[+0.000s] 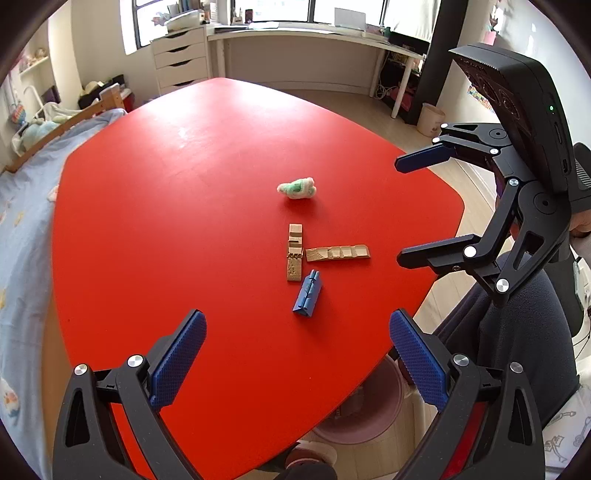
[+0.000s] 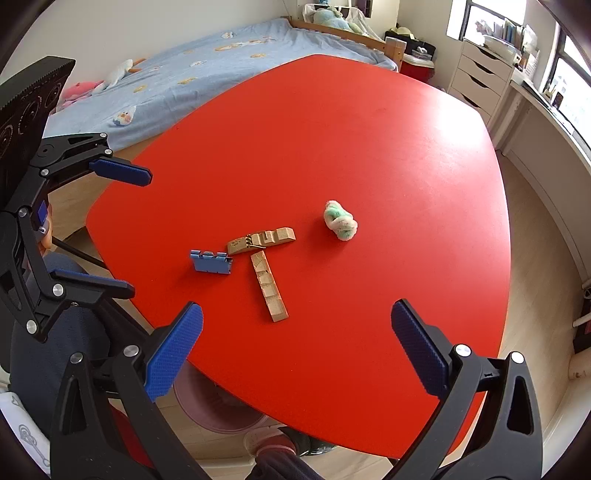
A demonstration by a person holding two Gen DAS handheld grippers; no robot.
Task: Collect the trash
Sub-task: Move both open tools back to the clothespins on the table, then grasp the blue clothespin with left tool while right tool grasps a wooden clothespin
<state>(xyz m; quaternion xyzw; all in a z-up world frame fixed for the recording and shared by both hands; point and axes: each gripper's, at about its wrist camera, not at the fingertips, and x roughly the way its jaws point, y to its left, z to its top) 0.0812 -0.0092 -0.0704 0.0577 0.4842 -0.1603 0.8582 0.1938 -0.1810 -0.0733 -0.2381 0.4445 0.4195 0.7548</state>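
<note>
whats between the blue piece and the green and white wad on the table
The wooden strip lies between the blue piece and the wad, clearest in the left wrist view.

Bright, even daylight from windows (image 1: 280, 11) at far end of room; panes blown out to white. Broad soft glare patch on red table (image 1: 192, 136), fainter sheen in right wrist view (image 2: 417, 147). Short, soft shadows beside small items on tabletop. Strong fisheye bending at edges, dark vignette in all corners. Centre sharp; slight softness toward rim. No motion blur.
</note>
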